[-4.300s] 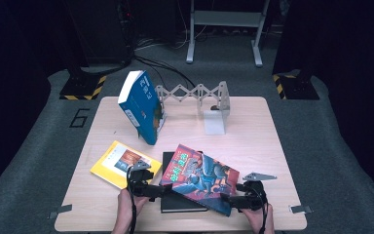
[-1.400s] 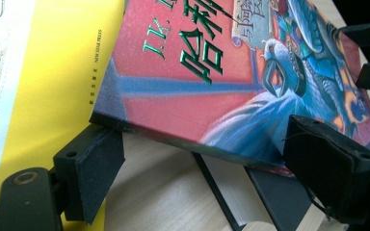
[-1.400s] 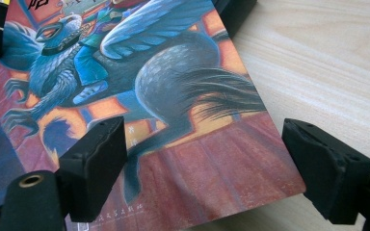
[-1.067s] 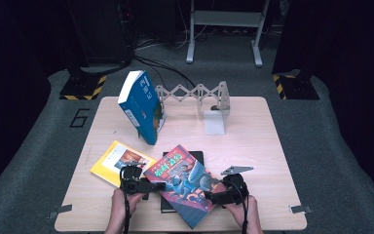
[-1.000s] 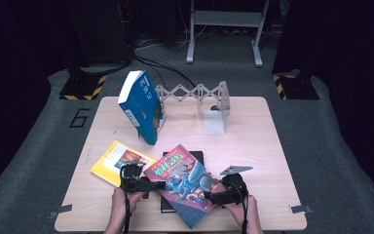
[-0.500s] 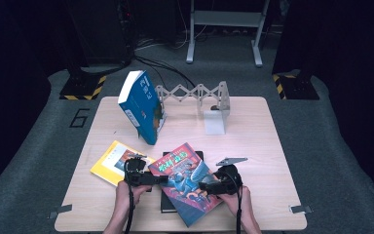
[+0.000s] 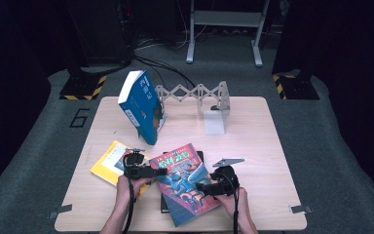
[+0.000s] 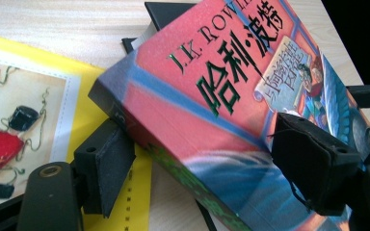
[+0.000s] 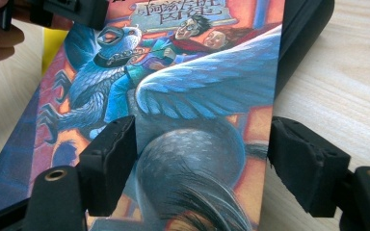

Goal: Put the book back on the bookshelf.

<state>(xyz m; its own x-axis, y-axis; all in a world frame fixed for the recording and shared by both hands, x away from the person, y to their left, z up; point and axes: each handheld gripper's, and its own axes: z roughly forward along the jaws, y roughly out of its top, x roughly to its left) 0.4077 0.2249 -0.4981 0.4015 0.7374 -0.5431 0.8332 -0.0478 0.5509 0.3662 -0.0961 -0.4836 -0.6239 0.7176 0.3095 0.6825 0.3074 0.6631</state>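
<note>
Both tongs are at work on the same thing: the thick paperback with the red-and-blue illustrated cover (image 7: 185, 183), which lies askew near the front edge of the pale wooden worktop (image 7: 268, 146), resting on a black book (image 7: 168, 207) beneath it. The left tongs (image 7: 161, 171) straddle the spine corner at the book's upper left; in the left gripper view the paperback (image 8: 231, 125) sits between the two pads, one below the spine and one over the cover. The right tongs (image 7: 200, 186) straddle the lower right part of the cover; in the right gripper view the paperback (image 9: 183, 106) fills the gap between the jaws. Both pairs of jaws have just been closing with the book between them, and they look close to the book's thickness, though we cannot tell for certain that the pads already press on it.

We judge the step to be securing a two-handed hold before lifting. To do it well, we finish closing on both sides evenly, so neither side tugs the book round. We keep the left pads on the spine, where the block is stiff, and make sure the right pads catch the whole page block and not just the cover, or it may fan open. We also take care not to pinch the black book below or the flat yellow picture book (image 7: 112, 163) lying beside it, towards the left edge. Then we raise both hands together, level.
</note>
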